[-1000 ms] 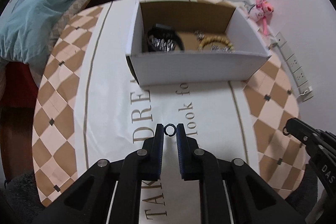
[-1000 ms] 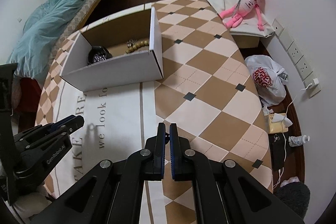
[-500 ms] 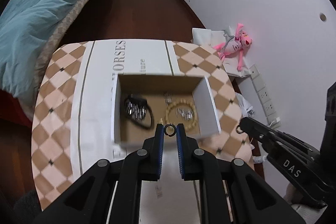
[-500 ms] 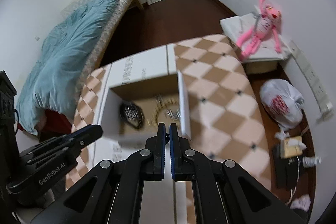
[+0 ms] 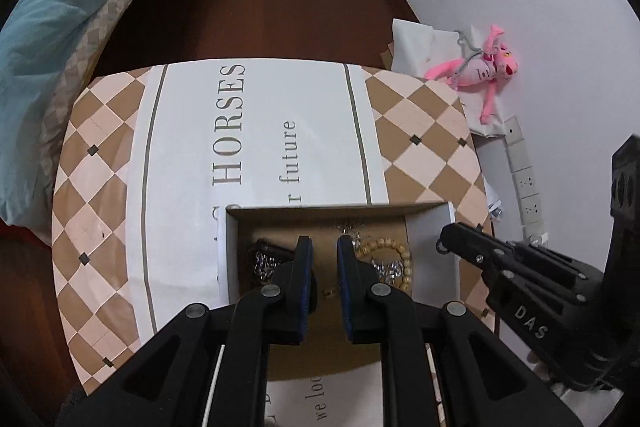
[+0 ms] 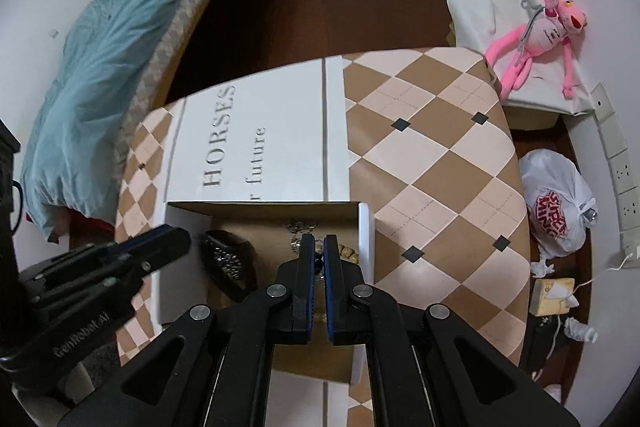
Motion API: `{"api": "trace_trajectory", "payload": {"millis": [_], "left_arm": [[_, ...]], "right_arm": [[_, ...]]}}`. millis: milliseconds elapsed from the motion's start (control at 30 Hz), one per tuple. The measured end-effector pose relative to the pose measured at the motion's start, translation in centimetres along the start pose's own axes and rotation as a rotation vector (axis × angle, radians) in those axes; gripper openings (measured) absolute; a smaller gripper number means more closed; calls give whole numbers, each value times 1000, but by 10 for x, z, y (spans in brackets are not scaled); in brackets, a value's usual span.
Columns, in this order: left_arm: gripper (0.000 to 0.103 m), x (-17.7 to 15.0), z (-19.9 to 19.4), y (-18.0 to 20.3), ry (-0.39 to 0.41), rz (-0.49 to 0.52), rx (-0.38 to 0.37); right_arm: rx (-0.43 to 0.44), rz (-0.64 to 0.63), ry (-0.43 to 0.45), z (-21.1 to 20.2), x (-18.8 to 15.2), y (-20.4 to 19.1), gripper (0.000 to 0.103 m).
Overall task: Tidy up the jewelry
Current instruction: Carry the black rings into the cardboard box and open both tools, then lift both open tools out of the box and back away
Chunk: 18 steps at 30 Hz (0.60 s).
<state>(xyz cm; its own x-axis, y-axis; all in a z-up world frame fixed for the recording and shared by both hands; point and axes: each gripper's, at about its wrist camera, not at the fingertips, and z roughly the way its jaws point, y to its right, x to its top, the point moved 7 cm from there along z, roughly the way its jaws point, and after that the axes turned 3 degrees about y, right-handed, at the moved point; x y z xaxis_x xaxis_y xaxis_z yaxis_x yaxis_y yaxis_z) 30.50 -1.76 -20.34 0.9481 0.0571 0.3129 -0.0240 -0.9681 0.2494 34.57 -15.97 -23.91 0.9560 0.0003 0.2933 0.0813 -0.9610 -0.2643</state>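
a: what are the tongs doing, nearest first?

b: the left gripper points down into the open box. its jaws stand a little apart and i see nothing between them. on the box floor under the gap lies a tiny thing, too small to name.

a: and the other one?

b: the right gripper is clenched, and a small ring hangs at its tips, over the right side of the box. i think it is held above the opening so that the ring falls inside and not on the table.

a: what is in the box already?

b: a beaded bracelet on the right, with some shiny pieces touching it, and a dark band on the left. so the jewelry is collected in one place.

a: and farther?

b: the tablecloth beyond the box is bare. well behind, by the wall, a pink plush toy; far left, a bed.
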Motion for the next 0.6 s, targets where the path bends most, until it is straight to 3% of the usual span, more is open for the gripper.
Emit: {"api": "trace_trajectory", "payload": {"millis": [133, 267, 400, 433, 467, 500, 533, 600], "left_arm": [[18, 5, -6, -5, 25, 16, 56], [58, 6, -16, -14, 60, 9, 94], [71, 2, -23, -23, 89, 5, 143], [73, 0, -25, -25, 97, 3, 150], [82, -4, -28, -27, 106, 4, 161], [92, -6, -29, -28, 112, 7, 170], [95, -10, -31, -29, 120, 9, 186], [97, -18, -34, -31, 138, 16, 218]], "right_arm": [[-16, 7, 14, -3, 6, 7, 9], [-41, -1, 32, -10, 5, 12, 9], [-79, -8, 56, -19, 0, 15, 10], [-96, -14, 64, -23, -2, 16, 16], [-114, -22, 73, -26, -5, 16, 22], [-126, -30, 81, -28, -8, 15, 41], [-134, -37, 85, -30, -11, 15, 60], [-164, -56, 96, -35, -21, 14, 74]]}}
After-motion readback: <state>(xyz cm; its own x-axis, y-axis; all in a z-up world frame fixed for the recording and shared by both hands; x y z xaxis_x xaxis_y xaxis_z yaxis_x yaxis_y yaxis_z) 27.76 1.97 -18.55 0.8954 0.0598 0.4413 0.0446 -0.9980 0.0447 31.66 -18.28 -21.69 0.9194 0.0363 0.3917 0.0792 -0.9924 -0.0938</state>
